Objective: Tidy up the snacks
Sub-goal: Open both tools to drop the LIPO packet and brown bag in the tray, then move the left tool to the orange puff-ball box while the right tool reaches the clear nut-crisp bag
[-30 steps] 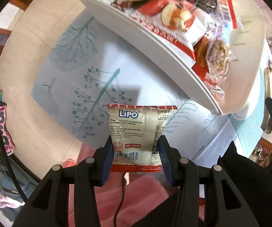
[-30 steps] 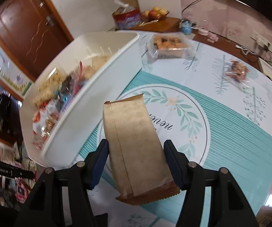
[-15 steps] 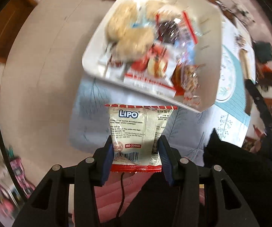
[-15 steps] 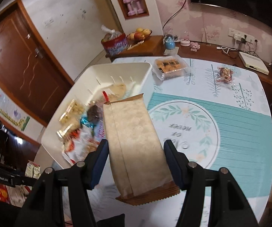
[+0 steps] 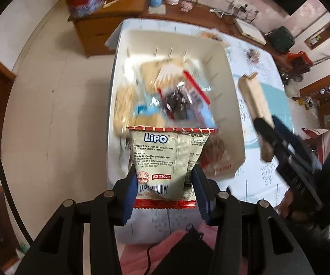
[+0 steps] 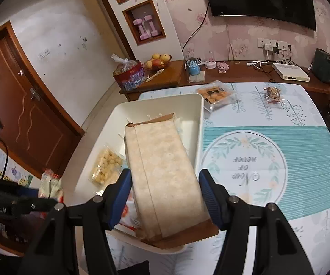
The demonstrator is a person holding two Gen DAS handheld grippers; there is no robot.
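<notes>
A dining table point(image 6: 302, 160) under a teal and white leaf-print cloth fills the right wrist view, where half a second ago the white bin took up less of the scene. The white plastic bin point(image 6: 200, 123) sits on the table's left part, and both grippers have come above it; a second ago the left wrist view looked up at its underside from below.

Inside the bin point(image 5: 231, 105) lies a blurred heap of wrapped snacks point(image 5: 178, 100), among them a clear tray of pale puffed pieces point(image 6: 105, 165).

The right gripper point(image 6: 165, 194) is clamped on a long tan paper-wrapped package point(image 6: 162, 174), held over the bin's near end. The left wrist view shows this same package point(image 5: 254, 96) just beyond the bin's right wall.

The left gripper point(image 5: 165, 183) grips a small cream and red Lipo packet point(image 5: 167, 160), hanging over the bin's near edge with its printed back facing the camera.

Beyond the bin, on the cloth, a clear box of orange biscuits point(image 6: 215, 94) rests just beside the far corner, and a small bag of mixed nuts point(image 6: 272, 94) lies well apart to the right.
</notes>
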